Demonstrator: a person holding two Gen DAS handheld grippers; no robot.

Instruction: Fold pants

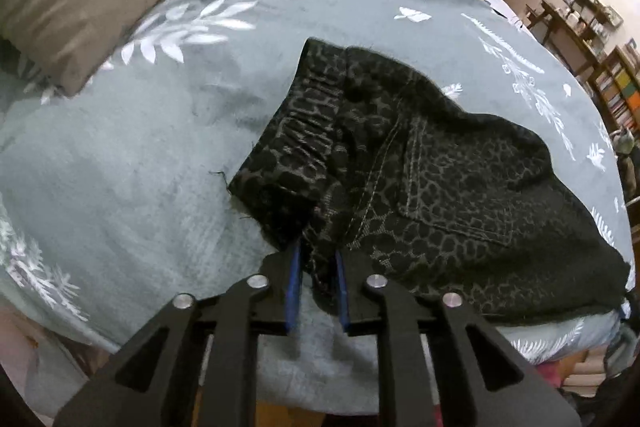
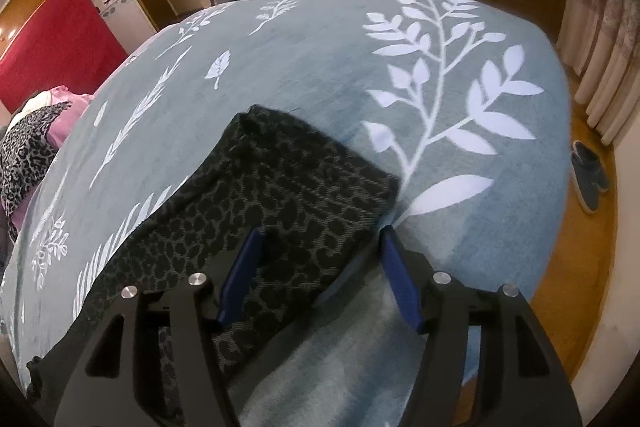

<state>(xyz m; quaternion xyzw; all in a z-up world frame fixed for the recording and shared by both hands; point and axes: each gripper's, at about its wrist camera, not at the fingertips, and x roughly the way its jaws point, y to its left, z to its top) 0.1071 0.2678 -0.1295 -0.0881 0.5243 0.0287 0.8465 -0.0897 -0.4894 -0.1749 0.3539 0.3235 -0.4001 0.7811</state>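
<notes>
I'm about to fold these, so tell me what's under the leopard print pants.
The pants lie on a grey leaf-print blanket, visible all around them. Whatever lies directly beneath the fabric is covered.

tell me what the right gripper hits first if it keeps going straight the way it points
Most likely the leopard-print pants: the right gripper angles down with its jaws apart over the near edge of the fabric, which lies on the grey leaf-print blanket. Depth is unclear, so the outer pad might meet the blanket.

At lower centre the left gripper pinches a fold of the leopard-print pants, which lie on the grey leaf-patterned blanket.
</notes>
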